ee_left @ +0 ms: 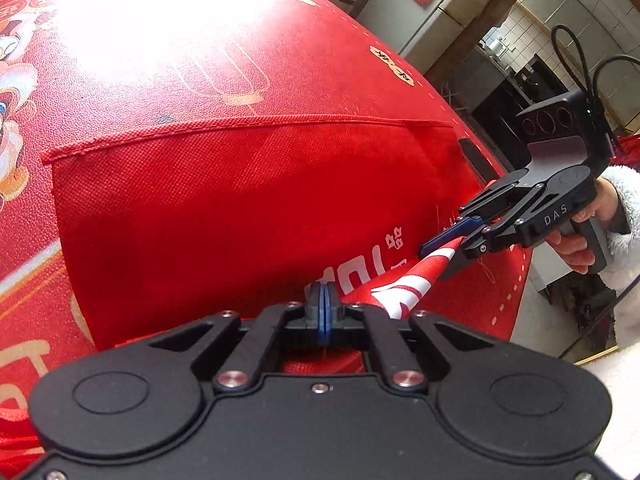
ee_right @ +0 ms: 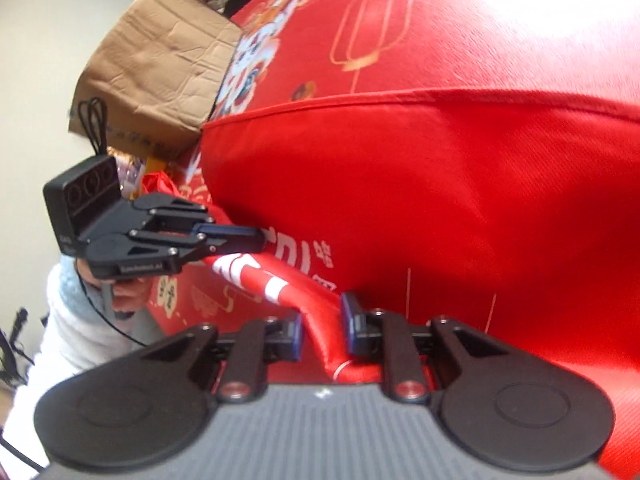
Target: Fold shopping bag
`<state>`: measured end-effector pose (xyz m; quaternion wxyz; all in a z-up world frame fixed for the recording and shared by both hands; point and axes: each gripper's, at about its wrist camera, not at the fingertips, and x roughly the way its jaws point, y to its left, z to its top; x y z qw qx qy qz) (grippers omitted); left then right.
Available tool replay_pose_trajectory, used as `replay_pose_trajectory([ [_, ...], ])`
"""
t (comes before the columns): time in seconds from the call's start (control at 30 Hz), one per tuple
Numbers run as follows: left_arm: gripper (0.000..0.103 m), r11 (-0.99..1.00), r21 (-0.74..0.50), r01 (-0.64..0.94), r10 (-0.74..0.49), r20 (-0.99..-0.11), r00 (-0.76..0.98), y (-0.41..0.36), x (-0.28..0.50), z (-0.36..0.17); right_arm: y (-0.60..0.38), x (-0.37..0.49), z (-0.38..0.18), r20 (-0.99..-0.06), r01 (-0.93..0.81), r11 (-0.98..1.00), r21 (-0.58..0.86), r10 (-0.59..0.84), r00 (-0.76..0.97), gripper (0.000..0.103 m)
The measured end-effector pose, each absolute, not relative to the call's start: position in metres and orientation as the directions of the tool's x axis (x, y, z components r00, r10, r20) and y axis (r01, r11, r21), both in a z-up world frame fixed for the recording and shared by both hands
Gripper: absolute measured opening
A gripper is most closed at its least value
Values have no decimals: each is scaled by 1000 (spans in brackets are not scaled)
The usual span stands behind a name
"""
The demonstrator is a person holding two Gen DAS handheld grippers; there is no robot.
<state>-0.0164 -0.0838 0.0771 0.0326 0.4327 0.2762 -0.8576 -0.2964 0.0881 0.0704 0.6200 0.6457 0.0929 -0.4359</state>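
With the left gripper (ee_left: 323,300) clamped tight on the near hem of the red non-woven shopping bag (ee_left: 248,200) lying flat on the red printed tablecloth (ee_left: 132,60), long axis running side to side, the right gripper (ee_right: 320,326), its jaws narrowly parted around the lifted fold without pressing it, could let that fold slip and undo the crease

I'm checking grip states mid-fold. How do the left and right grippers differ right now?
The left gripper is shut, its blue pads pressed together on the red shopping bag; the right gripper is open, with the bag's fold running between its pads, which stand clear of it. In the right wrist view the left gripper's fingers lie level across the bag. Both are black with blue pads and work the same printed edge.
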Motion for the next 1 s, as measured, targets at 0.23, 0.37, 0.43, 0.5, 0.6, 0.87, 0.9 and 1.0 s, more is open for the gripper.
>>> replay_pose_trajectory([
  [0.23,3,-878,-398,264,178,-786,-592,-77,-31,78,36,-298,77,-759,694,-308,651,-240,606,16],
  [0.37,3,-882,-394,257,175,-781,-599,-73,-30,76,27,-296,78,-764,693,-324,644,-213,609,16],
  [0.43,3,-882,-398,251,179,-778,-603,-73,-30,75,25,-297,76,-752,678,-332,656,-212,624,16],
  [0.5,3,-879,-406,250,186,-776,-603,-74,-29,74,24,-300,73,-733,657,-336,675,-208,648,17],
  [0.6,3,-881,-405,244,189,-775,-604,-75,-29,74,20,-293,67,-746,674,-331,660,-185,640,16],
  [0.87,7,-920,-325,221,136,-791,-597,-66,-32,88,15,-291,65,-758,677,-367,638,-149,635,16],
  [0.9,7,-931,-306,200,123,-777,-618,-63,-27,95,16,-294,63,-750,664,-378,646,-154,643,15],
  [1.0,7,-948,-263,178,84,-749,-657,-55,-8,112,17,-297,59,-733,640,-390,662,-160,661,15],
])
